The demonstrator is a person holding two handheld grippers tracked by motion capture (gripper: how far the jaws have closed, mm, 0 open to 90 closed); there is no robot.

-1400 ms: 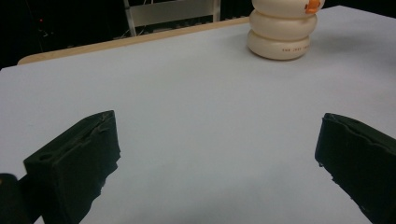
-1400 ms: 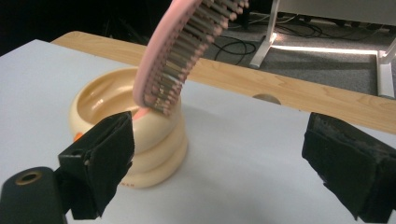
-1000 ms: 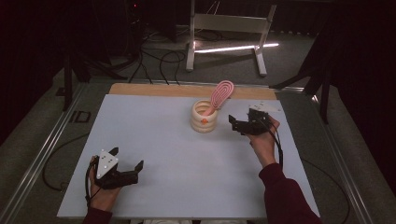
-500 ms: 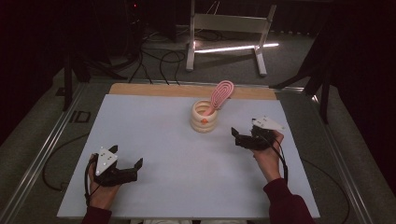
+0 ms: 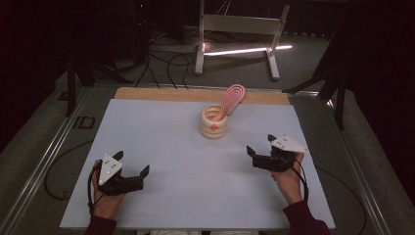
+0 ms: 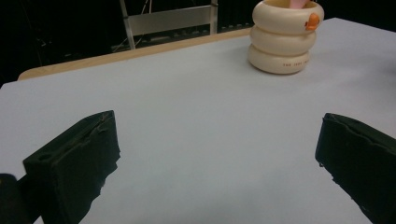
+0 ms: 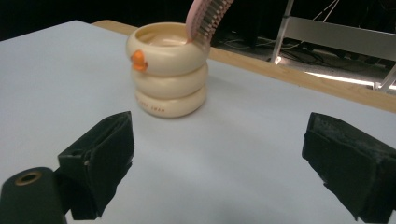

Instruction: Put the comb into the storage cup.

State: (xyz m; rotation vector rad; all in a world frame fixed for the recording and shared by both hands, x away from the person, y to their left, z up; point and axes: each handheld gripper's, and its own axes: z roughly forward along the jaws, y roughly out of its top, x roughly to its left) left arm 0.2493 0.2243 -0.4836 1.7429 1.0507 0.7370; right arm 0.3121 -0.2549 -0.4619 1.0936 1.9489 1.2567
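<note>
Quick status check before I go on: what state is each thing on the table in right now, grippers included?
Cream ringed cup: upright on the table, untouched.
Pink comb: standing in the cup, leaning over its rim.
Left gripper: open, empty, low over the near left of the table.
Right gripper: open, empty, apart from the cup.

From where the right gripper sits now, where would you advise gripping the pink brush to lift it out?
Probably the pink brush by its flat head, from above: that part leans up and out of the cream holder, while the handle is hidden inside it.
</note>
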